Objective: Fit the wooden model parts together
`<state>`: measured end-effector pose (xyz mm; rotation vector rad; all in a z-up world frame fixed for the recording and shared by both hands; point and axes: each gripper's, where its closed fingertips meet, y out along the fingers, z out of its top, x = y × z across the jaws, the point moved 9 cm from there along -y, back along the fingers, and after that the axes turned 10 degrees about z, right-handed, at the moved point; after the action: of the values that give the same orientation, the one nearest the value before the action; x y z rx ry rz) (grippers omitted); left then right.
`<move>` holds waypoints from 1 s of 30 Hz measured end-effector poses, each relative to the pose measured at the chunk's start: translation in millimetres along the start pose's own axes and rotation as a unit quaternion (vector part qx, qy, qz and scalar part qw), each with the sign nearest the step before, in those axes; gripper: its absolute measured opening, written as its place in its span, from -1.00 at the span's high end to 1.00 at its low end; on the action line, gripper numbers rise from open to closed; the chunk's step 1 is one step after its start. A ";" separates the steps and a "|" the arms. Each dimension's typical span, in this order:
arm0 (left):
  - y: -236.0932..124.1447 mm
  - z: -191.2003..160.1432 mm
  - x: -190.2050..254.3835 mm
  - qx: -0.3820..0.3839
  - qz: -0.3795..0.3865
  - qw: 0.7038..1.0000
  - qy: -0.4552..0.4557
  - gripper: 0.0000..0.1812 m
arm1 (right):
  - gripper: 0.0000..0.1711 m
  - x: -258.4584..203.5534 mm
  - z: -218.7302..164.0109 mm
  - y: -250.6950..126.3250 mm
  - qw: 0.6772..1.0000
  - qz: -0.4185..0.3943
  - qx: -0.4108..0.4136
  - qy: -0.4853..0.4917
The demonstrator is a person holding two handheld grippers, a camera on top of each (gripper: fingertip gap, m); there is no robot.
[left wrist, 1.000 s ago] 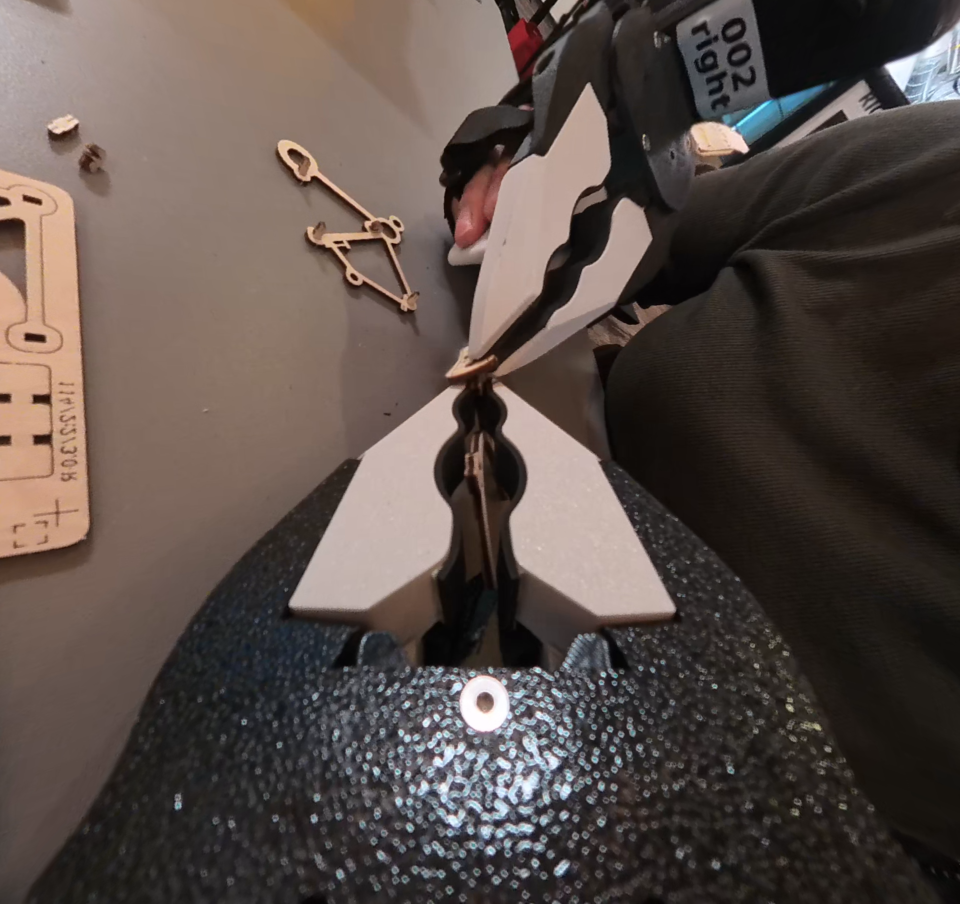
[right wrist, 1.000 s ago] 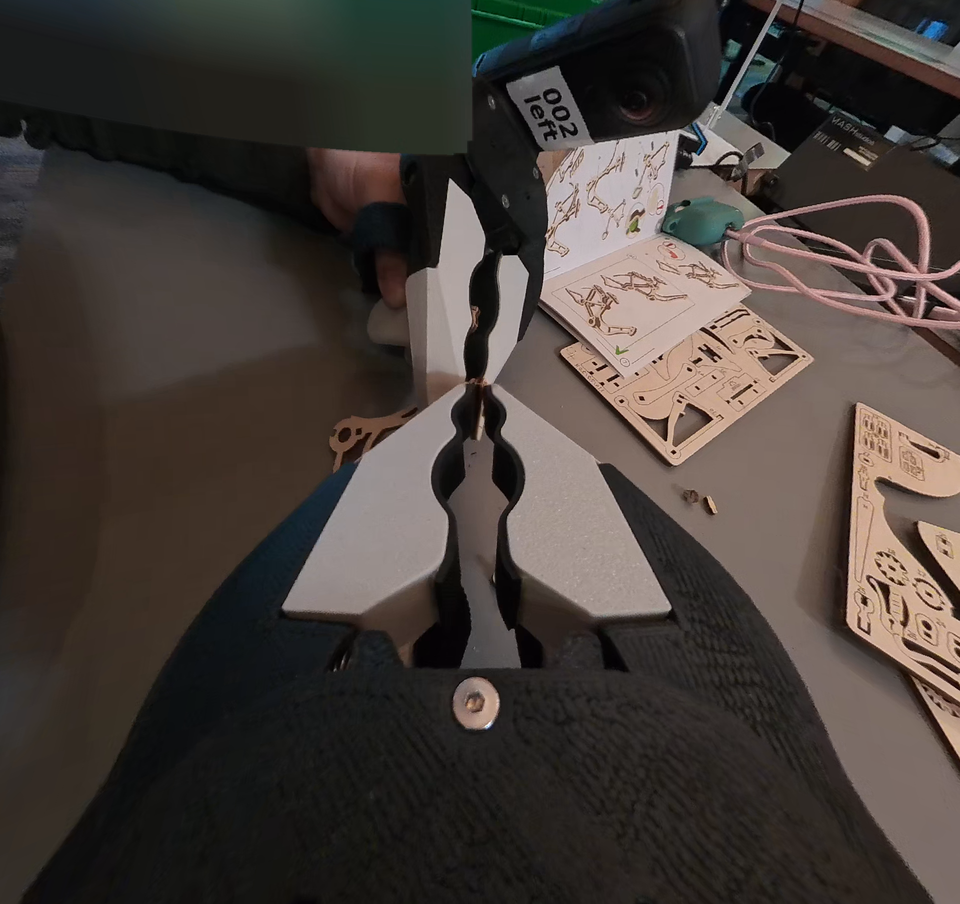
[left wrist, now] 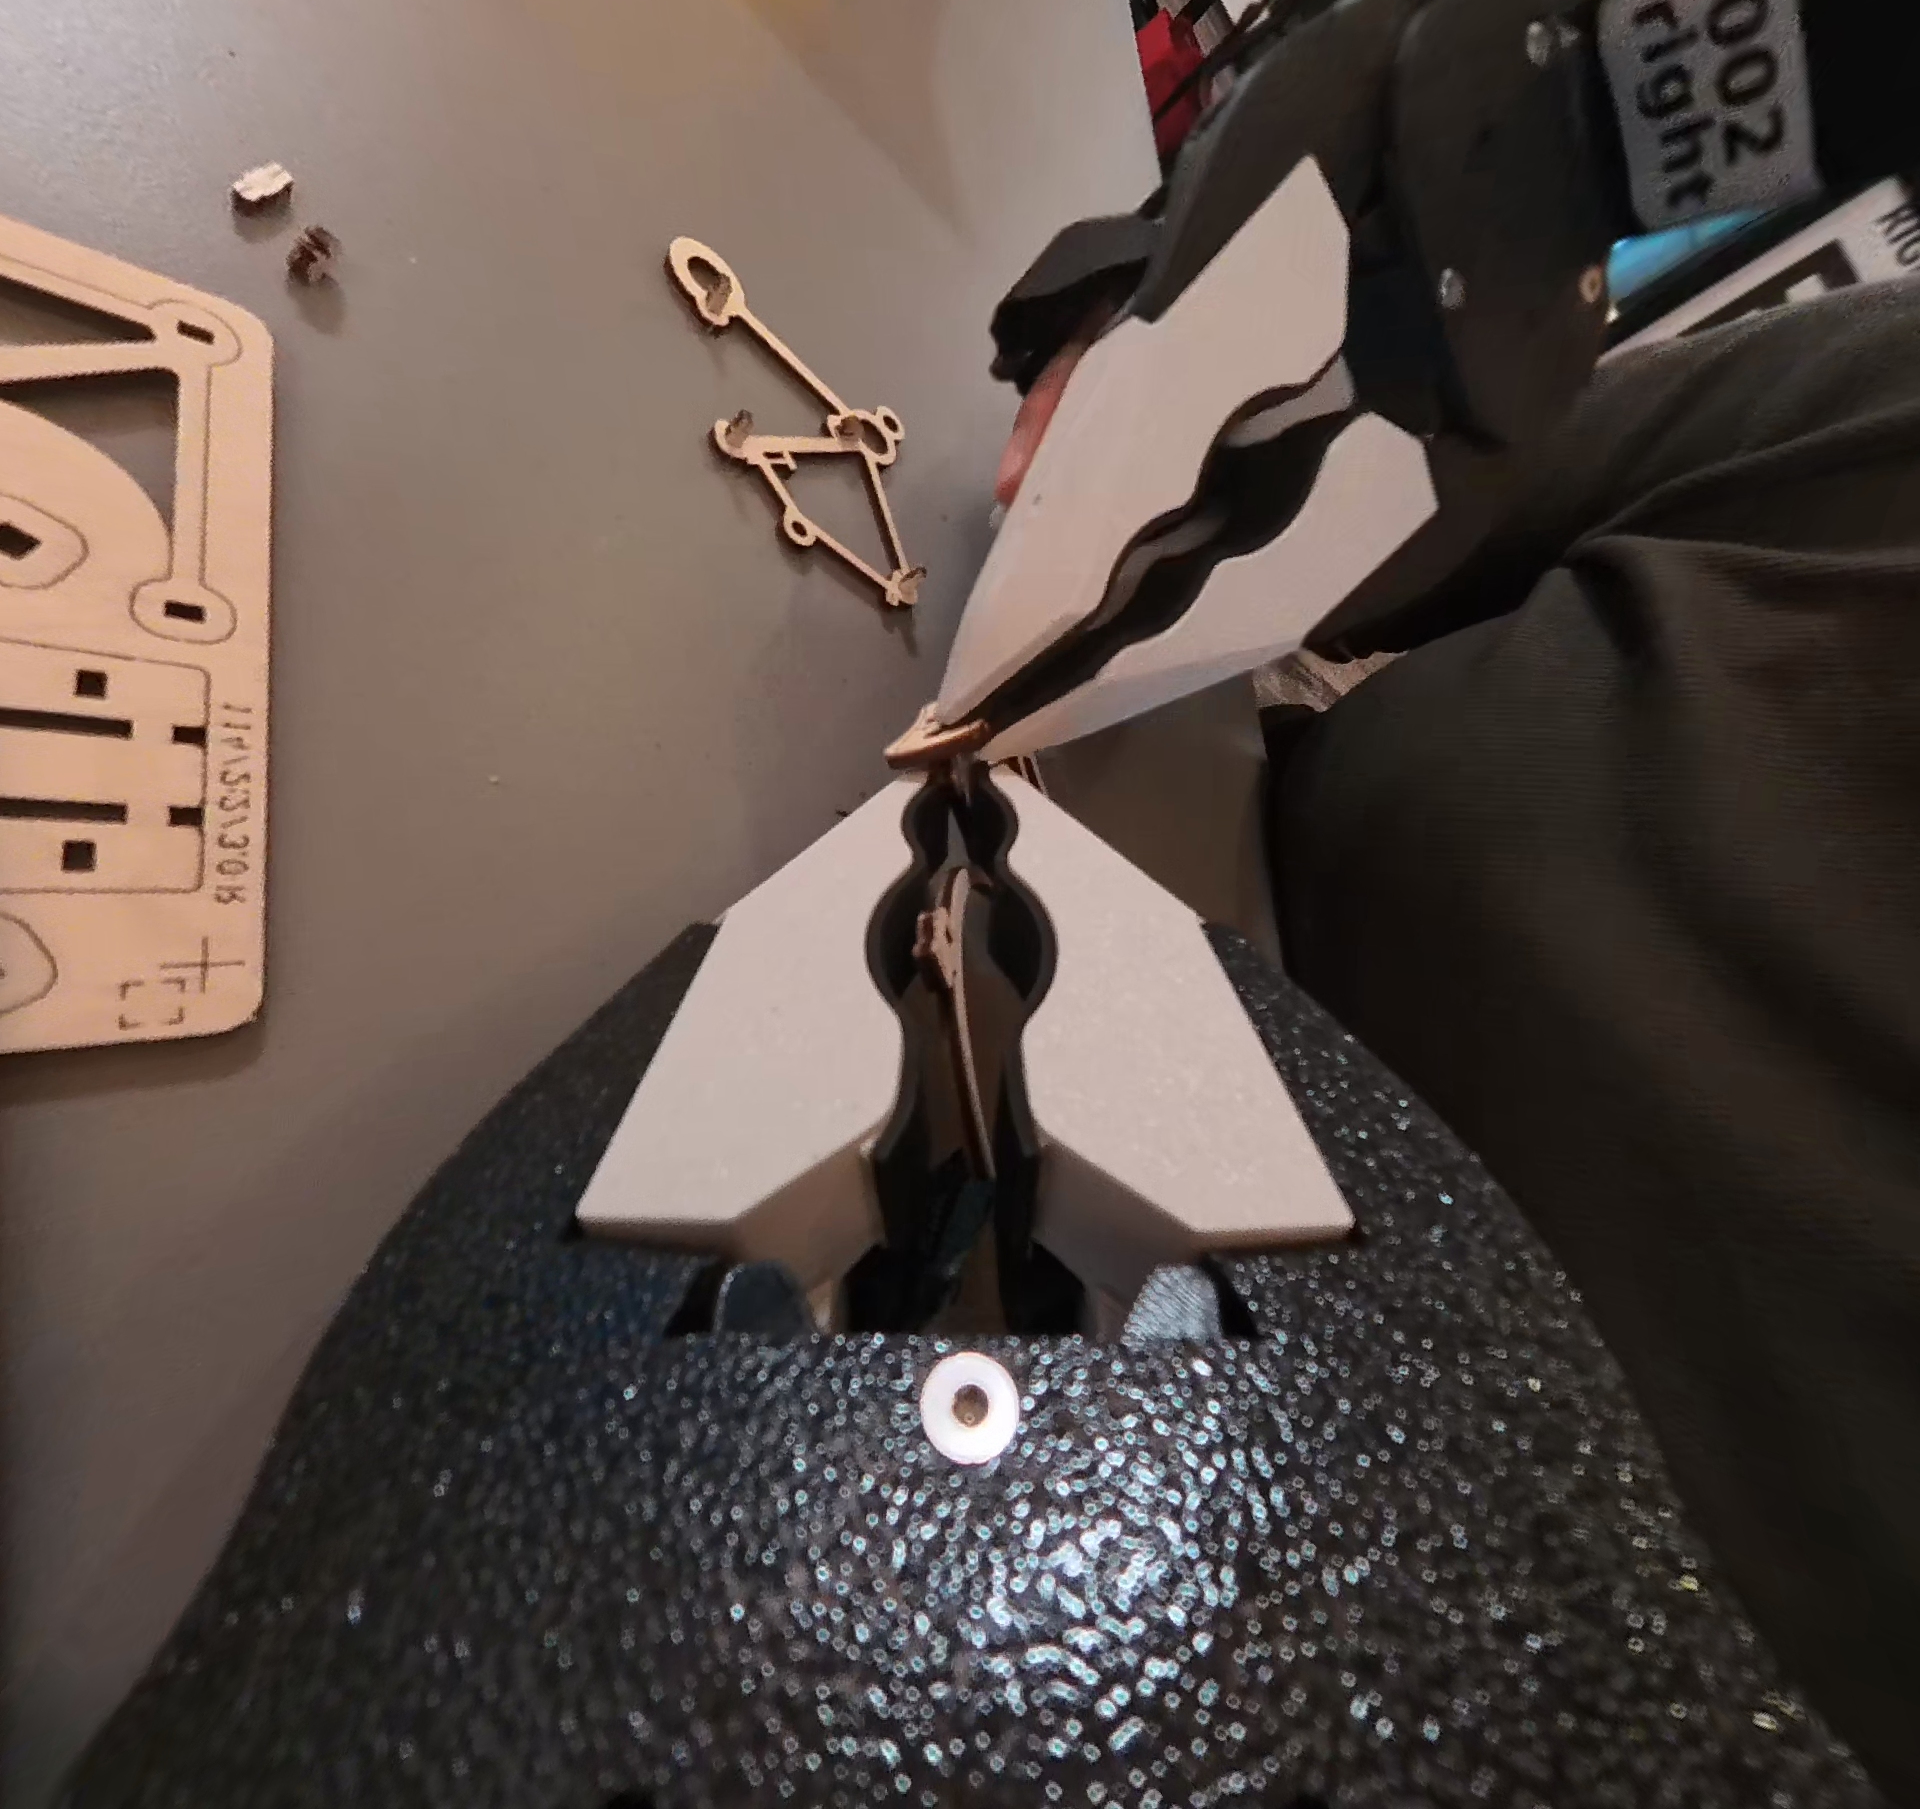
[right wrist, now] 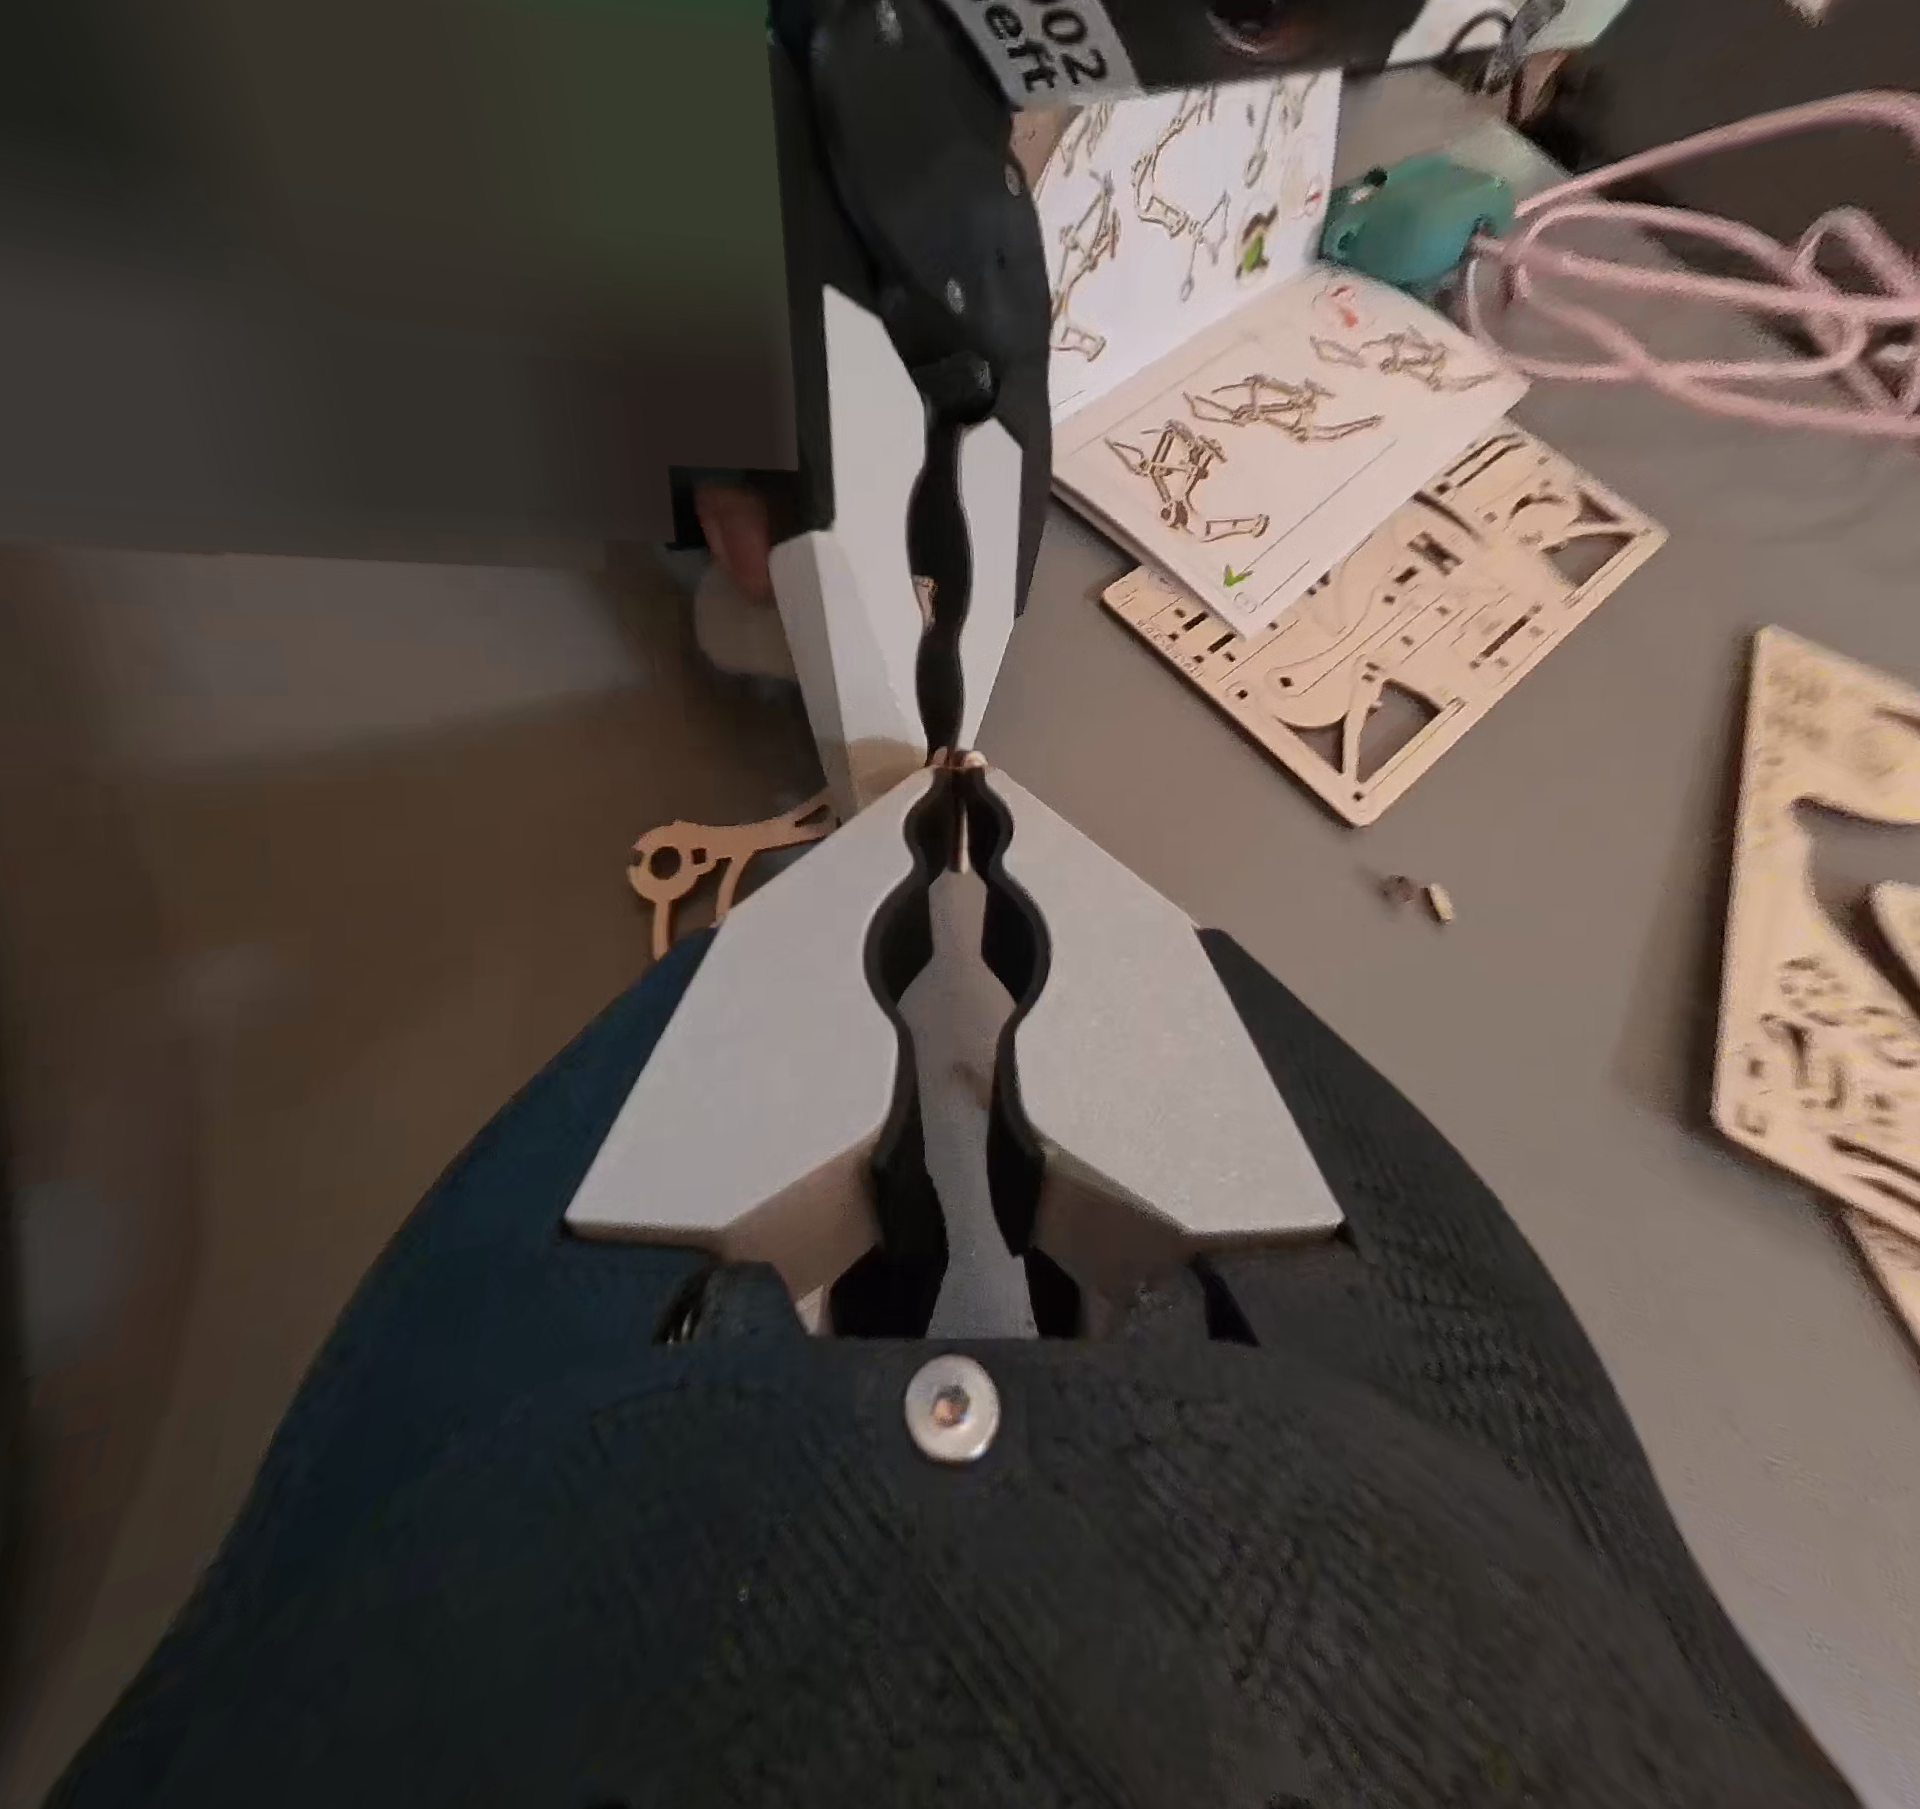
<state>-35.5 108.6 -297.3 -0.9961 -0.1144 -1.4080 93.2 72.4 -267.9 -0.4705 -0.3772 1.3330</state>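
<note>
Above the grey table [left wrist: 520, 305], the left gripper [left wrist: 961, 798] clamps a thin wooden strip [left wrist: 951, 938] edge-on, while the right gripper [right wrist: 956, 772] pinches a small wooden disc [left wrist: 928, 743] touching the strip's tip. Any tilt between the two parts could likely jam or snap the strip.

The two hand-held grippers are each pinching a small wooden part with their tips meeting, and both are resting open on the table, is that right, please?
Not quite: neither is open. In the left wrist view the left hand-held gripper is shut on a thin wooden strip, and the right hand-held gripper is shut on a small wooden piece. Their tips do meet, above the grey table.
</note>
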 end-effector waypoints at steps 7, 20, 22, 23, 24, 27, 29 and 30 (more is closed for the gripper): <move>0.1 -0.1 0.1 -0.001 -0.001 1.000 0.001 1.00 | 0.99 3.6 0.0 -0.6 0.999 0.027 0.011 0.044; 0.4 0.0 0.0 0.001 0.002 1.000 -0.001 1.00 | 0.99 1.3 -1.3 -0.1 1.000 0.008 0.012 -0.001; 0.4 -0.1 -0.1 0.001 0.003 1.000 0.000 1.00 | 0.99 -0.6 -1.1 0.2 1.000 -0.003 0.010 -0.005; 0.4 -0.1 0.1 0.001 0.003 1.000 0.000 1.00 | 0.99 0.2 -1.7 0.0 1.000 0.002 0.017 0.013; 0.4 0.0 0.1 0.001 0.003 1.000 0.000 0.99 | 0.99 1.1 -2.4 -0.1 0.999 0.007 0.023 0.028; 0.2 0.3 -0.8 0.003 0.001 1.000 -0.007 0.99 | 0.99 2.5 -2.5 0.4 0.998 0.007 0.030 0.055; -0.3 0.6 -1.6 0.008 -0.001 1.000 -0.012 0.99 | 0.99 4.6 -3.1 0.6 0.996 0.009 0.042 0.073; -0.5 1.0 -2.0 0.010 0.001 1.000 -0.014 0.98 | 0.99 6.0 -3.8 0.6 0.995 0.011 0.049 0.081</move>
<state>-35.9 110.9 -297.7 -0.9990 -0.1489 -1.3889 95.9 78.0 -271.4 -0.4973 -0.1729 1.3179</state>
